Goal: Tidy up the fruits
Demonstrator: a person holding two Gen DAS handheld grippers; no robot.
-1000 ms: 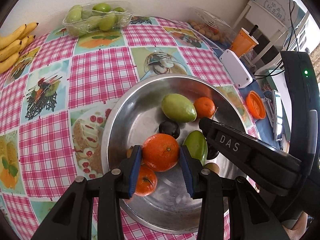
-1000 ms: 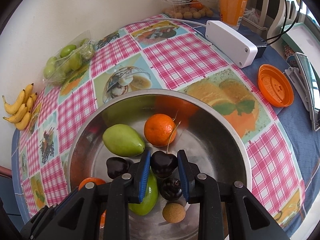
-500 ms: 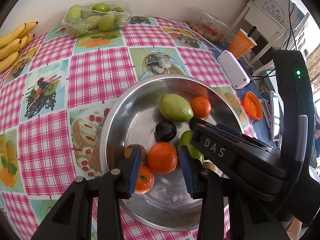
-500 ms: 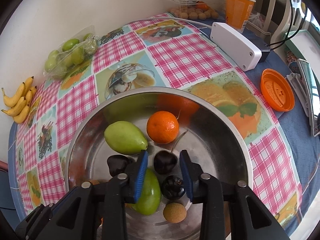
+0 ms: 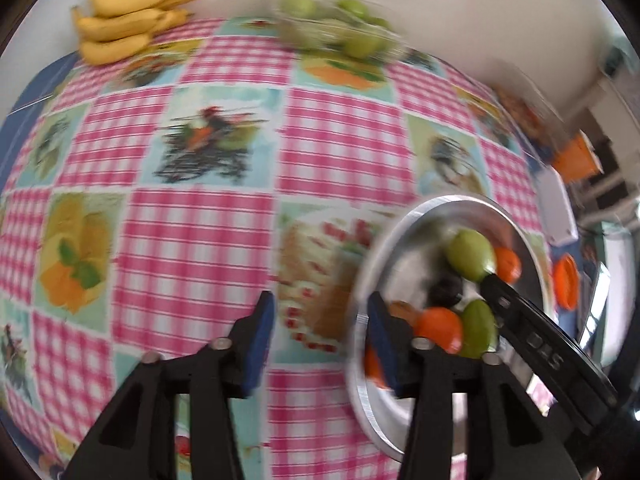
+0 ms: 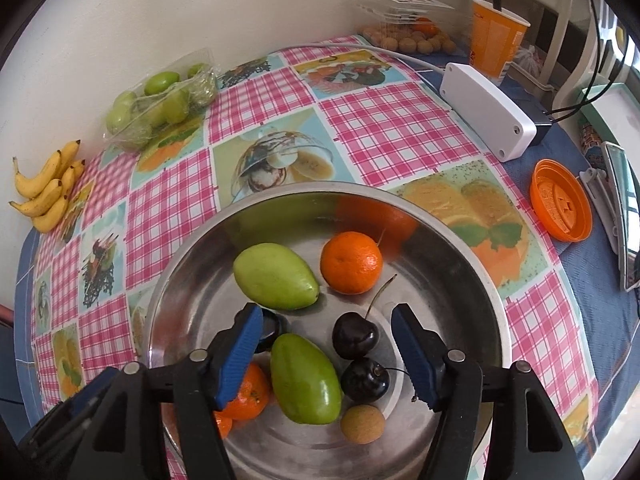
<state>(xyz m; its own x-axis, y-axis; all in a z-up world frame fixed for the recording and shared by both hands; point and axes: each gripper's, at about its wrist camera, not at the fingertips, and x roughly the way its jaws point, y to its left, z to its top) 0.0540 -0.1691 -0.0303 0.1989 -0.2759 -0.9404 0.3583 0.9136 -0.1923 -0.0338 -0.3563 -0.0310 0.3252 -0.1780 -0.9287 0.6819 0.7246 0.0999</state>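
Fruit drop into bowl (image 6: 496,304) done: right gripper (image 6: 328,356) opening, empty, above cherry (image 6: 355,335); left gripper (image 5: 320,344) opening, empty, beside bowl. Next, probably fetch bananas (image 5: 128,24).

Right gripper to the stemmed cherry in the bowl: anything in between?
Nothing visible. The right gripper, jaws opening, hangs over the metal bowl with the cherry loose between its fingers; a green mango lies just left of it.
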